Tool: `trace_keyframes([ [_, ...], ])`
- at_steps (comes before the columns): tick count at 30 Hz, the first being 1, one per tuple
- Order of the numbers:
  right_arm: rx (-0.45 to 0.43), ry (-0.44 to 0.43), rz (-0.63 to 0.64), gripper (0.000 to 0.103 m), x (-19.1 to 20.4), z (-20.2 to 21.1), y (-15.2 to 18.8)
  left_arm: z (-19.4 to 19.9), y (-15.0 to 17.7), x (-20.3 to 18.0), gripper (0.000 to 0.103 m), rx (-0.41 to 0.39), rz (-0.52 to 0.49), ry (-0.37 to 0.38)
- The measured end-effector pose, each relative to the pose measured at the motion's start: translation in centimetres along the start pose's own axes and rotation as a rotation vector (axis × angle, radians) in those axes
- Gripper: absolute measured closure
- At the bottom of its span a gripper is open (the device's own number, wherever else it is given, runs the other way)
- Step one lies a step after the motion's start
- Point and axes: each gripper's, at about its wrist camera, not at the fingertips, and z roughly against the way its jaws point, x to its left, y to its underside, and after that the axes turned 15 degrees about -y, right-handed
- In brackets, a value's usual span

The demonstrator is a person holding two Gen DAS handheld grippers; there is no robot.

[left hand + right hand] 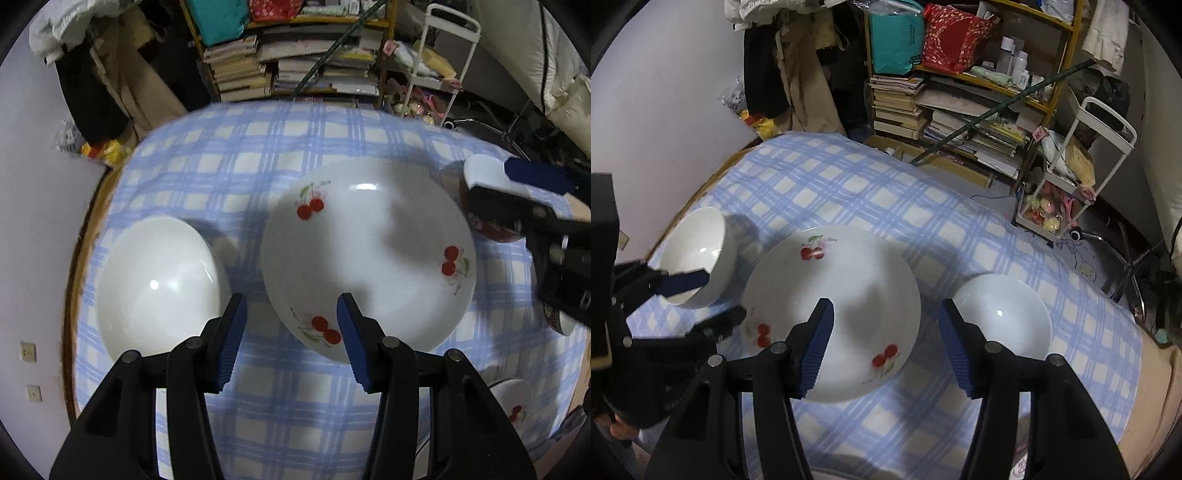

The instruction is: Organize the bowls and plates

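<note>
The work surface is a table covered with a blue-and-white checked tablecloth (280,155). At its centre lies a large round white ceramic plate printed with three pairs of red cherries (369,258). To the left of that plate, and apart from it, stands a plain white ceramic bowl (162,288), upright with its opening facing up. In the right wrist view a plain white shallow dish (1003,317) lies to the right of the cherry plate, close to it but not touching. In the left wrist view a dark red patterned bowl (491,229) sits at the right edge of the table, partly hidden behind the other tool, and a second white cherry-printed piece (515,406) shows at the lower right, mostly cut off. The left gripper (291,343) hangs above the gap between the plain bowl and the cherry plate; its black jaws with blue ribbed pads stand apart with nothing between them. The right gripper (886,347) hangs over the near rim of the cherry plate and the gap toward the shallow dish; its jaws likewise stand apart and empty. Behind the table stands a yellow-framed shelf stacked with books (960,122) and a white wheeled cart (1082,166).
</note>
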Motion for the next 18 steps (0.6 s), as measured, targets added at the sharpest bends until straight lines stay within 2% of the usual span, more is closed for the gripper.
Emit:
trace_keyframes([
  [10, 0.01, -0.028, 0.014, 0.041, -1.7, -3.2, -1.1, -2.3, 0.9, -1.0, 0.053, 0.045, 0.027, 0.018],
  [18, 0.07, -0.065, -0.002, 0.041, -2.7, -5.9, -1.9, -4.0, 1.4, -0.1, 0.052, 0.089, 0.094, 0.035],
])
